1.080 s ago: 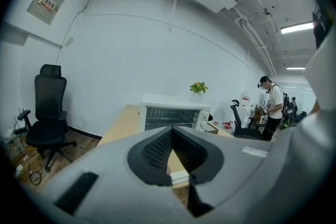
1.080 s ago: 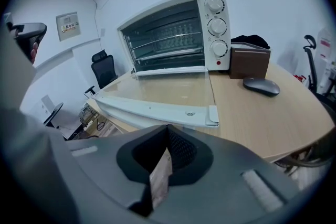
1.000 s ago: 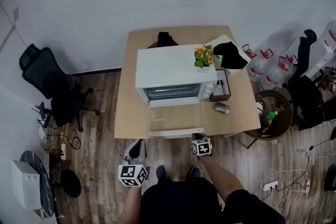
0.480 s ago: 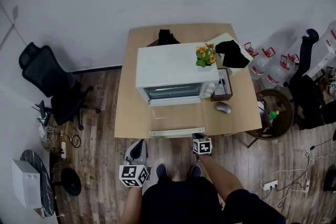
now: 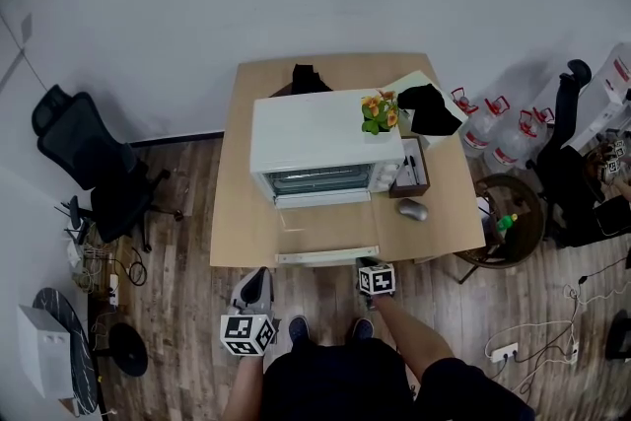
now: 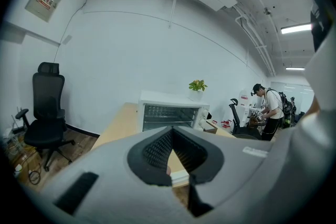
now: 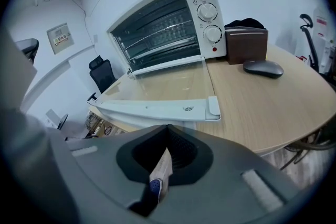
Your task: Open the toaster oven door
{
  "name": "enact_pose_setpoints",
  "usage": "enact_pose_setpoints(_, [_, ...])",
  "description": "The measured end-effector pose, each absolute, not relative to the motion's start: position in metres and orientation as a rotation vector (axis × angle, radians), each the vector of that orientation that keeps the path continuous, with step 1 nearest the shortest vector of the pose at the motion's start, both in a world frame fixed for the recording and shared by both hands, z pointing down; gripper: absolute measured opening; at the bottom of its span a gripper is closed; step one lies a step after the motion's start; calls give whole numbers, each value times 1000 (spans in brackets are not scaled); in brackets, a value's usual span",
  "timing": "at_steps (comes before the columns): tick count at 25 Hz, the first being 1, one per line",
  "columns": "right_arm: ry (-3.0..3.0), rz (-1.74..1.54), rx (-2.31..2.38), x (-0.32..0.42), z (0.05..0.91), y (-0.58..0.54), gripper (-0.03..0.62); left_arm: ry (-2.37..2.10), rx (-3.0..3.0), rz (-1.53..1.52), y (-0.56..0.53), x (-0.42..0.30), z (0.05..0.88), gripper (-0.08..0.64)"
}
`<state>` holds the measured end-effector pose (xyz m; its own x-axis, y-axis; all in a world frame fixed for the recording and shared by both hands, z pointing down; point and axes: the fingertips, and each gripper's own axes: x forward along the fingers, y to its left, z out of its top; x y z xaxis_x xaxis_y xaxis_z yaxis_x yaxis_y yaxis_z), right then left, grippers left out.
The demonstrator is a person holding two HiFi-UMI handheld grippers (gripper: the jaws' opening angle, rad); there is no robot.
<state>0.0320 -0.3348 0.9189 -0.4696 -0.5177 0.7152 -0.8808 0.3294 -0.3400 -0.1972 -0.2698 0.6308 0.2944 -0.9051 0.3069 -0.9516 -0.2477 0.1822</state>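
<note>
The white toaster oven (image 5: 314, 138) stands mid-table, and its glass door (image 5: 325, 230) lies folded down flat toward me, with the handle (image 5: 327, 256) at the table's front edge. In the right gripper view the oven (image 7: 163, 23) shows its racks behind the lowered door (image 7: 163, 89). My right gripper (image 5: 367, 262) hovers just off the handle's right end, shut and holding nothing. Lower, off the table's front left corner, my left gripper (image 5: 254, 282) is also shut and holding nothing. From there the oven (image 6: 170, 115) is seen ahead beyond its jaws.
Right of the oven are a brown box (image 5: 409, 168), a grey mouse (image 5: 412, 209), a potted plant (image 5: 380, 108) on top and a black cloth (image 5: 429, 105). A black office chair (image 5: 84, 158) stands left, water bottles (image 5: 493, 128) right. A person (image 6: 270, 110) stands far right.
The head view has shifted a little, so the table sits slightly further left. Both grippers hold about the same places, and the door lies open throughout.
</note>
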Motion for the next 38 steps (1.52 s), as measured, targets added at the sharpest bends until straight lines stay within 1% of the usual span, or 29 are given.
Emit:
enact_pose_setpoints(11, [-2139, 1055, 1196, 58, 899, -323, 9, -1654, 2269, 174, -274, -189, 627, -5])
enact_pose_setpoints(16, [-2186, 974, 1347, 77, 864, -331, 9, -1647, 2283, 163, -277, -186, 626, -5])
enact_pose_setpoints(24, [-2359, 869, 1528, 88, 781, -352, 9, -1614, 2290, 148, -280, -178, 631, -5])
enact_pose_setpoints(38, [-2491, 543, 1574, 82, 690, -331, 9, -1602, 2296, 155, -279, -173, 636, -5])
